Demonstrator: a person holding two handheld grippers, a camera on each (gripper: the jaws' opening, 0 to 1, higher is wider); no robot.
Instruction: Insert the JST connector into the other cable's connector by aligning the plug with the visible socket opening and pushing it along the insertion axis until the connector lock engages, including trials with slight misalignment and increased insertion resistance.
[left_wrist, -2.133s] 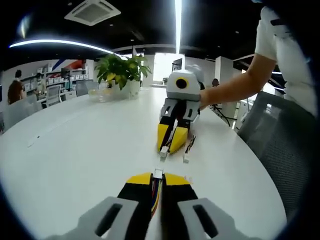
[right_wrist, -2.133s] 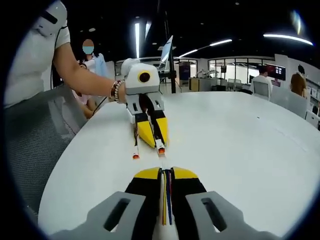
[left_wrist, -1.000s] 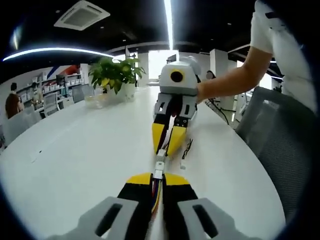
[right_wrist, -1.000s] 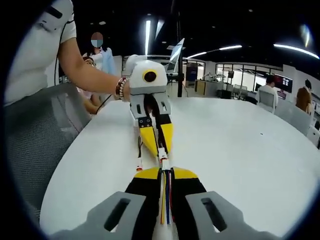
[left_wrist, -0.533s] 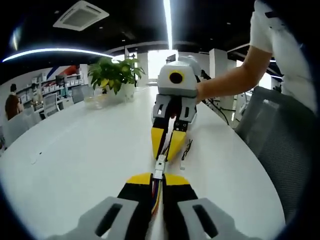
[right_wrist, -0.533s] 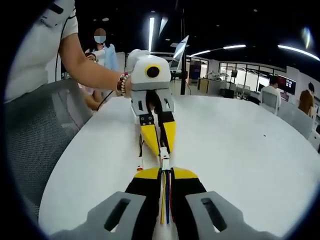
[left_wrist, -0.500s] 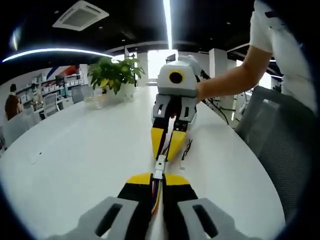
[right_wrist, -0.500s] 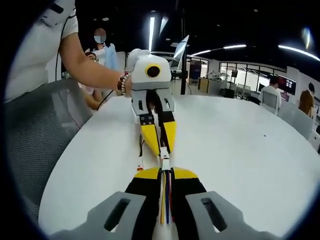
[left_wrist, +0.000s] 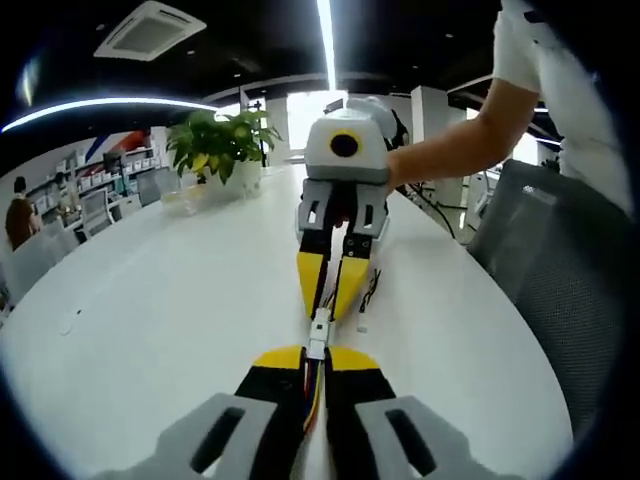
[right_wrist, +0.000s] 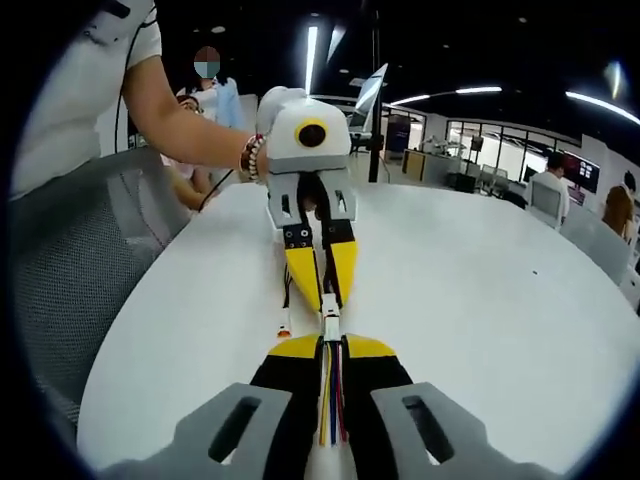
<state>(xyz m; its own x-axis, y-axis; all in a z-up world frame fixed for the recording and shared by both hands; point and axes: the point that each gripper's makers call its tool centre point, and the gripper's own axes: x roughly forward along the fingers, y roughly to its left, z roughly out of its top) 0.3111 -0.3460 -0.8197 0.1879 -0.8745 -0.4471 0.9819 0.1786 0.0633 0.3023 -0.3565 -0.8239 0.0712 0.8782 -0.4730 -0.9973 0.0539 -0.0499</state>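
While your left gripper (left_wrist: 315, 358) clamps its coloured wires, the white JST connector (left_wrist: 318, 331) juts out at 12 o'clock, touching the right gripper (left_wrist: 331, 287) tips. Your right gripper's jaws pinch a second wire bundle (right_wrist: 331, 395) over the white table (right_wrist: 480, 300).

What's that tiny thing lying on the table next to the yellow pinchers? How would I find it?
Start at the big white round table and find the right gripper with yellow jaw tips. Just beside those tips a thin dark loose cable lies flat, ending in a small white connector. Unlike the connectors between the grippers, nothing holds it.
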